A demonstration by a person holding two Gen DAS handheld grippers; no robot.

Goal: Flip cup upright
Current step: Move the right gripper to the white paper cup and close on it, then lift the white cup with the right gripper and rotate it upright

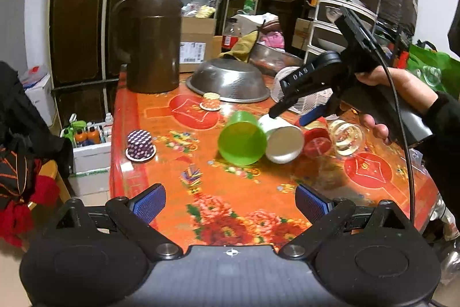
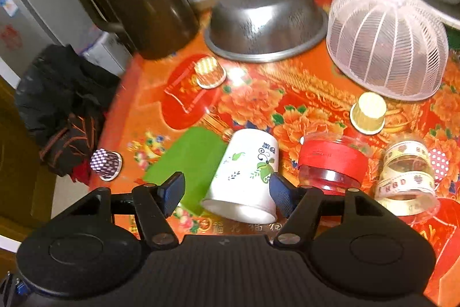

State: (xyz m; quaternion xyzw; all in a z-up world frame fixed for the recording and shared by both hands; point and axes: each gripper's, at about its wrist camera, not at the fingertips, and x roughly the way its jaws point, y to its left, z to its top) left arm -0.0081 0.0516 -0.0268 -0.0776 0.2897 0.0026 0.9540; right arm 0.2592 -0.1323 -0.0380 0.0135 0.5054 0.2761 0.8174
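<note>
A white paper cup [image 2: 244, 177] with a green leaf print lies on its side on the orange flowered tablecloth [image 2: 258, 105]. A green plastic cup [image 2: 187, 163] lies on its side right beside it on the left. Both show in the left wrist view, the green cup [image 1: 241, 138] and the white cup [image 1: 283, 140], mouths facing the camera. My right gripper [image 2: 227, 192] is open, its fingers over the two cups, the right finger against the white cup's side. It also shows in the left wrist view [image 1: 290, 117]. My left gripper [image 1: 230, 203] is open and empty, well short of the cups.
A brown jug [image 1: 152, 45], an upturned steel bowl [image 1: 230, 79] and a white mesh food cover [image 2: 385, 39] stand at the back. Ribbon spools, one red [image 2: 330, 163] and one white [image 2: 408, 177], lie right of the cups. Small foil capsules [image 1: 141, 146] are scattered. The table edge is at left.
</note>
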